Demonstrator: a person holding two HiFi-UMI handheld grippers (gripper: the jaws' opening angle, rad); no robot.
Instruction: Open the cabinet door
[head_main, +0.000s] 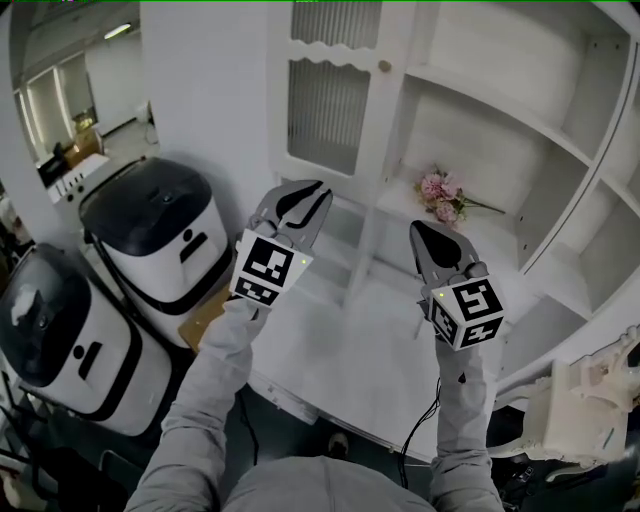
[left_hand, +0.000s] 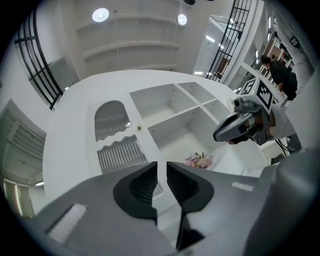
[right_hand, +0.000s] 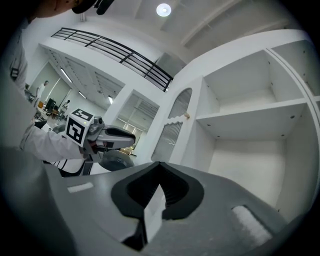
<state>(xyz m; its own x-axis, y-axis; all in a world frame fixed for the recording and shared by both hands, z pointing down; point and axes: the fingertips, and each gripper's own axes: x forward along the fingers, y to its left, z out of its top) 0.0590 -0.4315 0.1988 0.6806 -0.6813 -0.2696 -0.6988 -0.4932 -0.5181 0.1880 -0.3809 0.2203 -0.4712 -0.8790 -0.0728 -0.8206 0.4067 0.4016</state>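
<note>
The white cabinet door (head_main: 325, 110) has ribbed glass panels and a small round knob (head_main: 384, 66) on its right edge, and it lies flush with the cabinet front. My left gripper (head_main: 303, 192) hangs in the air below the door, apart from it. It is open by a narrow gap with nothing between the jaws. In the left gripper view the door (left_hand: 117, 145) and knob (left_hand: 138, 125) lie beyond my left gripper (left_hand: 161, 170). My right gripper (head_main: 424, 230) is shut and empty in front of the open shelves. The right gripper view shows its tips (right_hand: 159, 165) meeting, with the knob (right_hand: 187, 116) further off.
Open white shelves (head_main: 520, 130) fill the cabinet's right side, with a bunch of pink flowers (head_main: 440, 197) on the lower shelf. Two white-and-black appliances (head_main: 160, 230) (head_main: 60, 340) stand on the floor at left. A cream-coloured frame (head_main: 590, 400) sits at the lower right.
</note>
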